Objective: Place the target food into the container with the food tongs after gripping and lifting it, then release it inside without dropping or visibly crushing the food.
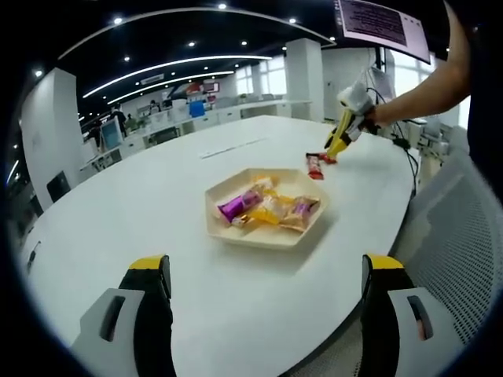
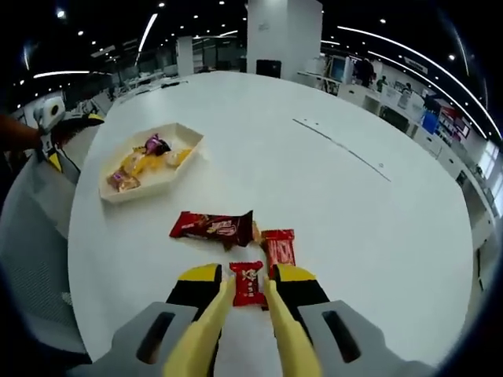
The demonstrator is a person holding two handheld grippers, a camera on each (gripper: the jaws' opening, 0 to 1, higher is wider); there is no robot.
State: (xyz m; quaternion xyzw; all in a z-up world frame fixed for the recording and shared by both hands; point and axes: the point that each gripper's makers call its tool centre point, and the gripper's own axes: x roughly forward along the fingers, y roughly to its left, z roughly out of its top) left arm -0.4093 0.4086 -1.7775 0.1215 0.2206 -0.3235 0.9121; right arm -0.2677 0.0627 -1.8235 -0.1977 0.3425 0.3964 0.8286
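Note:
A cream hexagonal tray (image 1: 228, 228) holding several wrapped snacks sits mid-table, just ahead of my left gripper (image 1: 266, 271), whose jaws stand wide open and empty. My right gripper (image 2: 247, 287) is shut on yellow food tongs (image 2: 206, 330). The tong tips press either side of a small red packet (image 2: 247, 284) lying on the table. Just beyond it lie a red square packet (image 2: 279, 247) and a long dark-red bar (image 2: 214, 226). The tray (image 2: 118, 195) lies further off to the left. In the left gripper view, the right gripper (image 1: 339, 145) leans over the red snacks (image 1: 316, 166).
The round white table (image 1: 157, 204) stretches far back, and its edge runs close to my left gripper. A grey mesh chair (image 1: 464, 236) stands at the table's side. A black cable (image 1: 410, 161) lies near the right hand. An office with desks fills the background.

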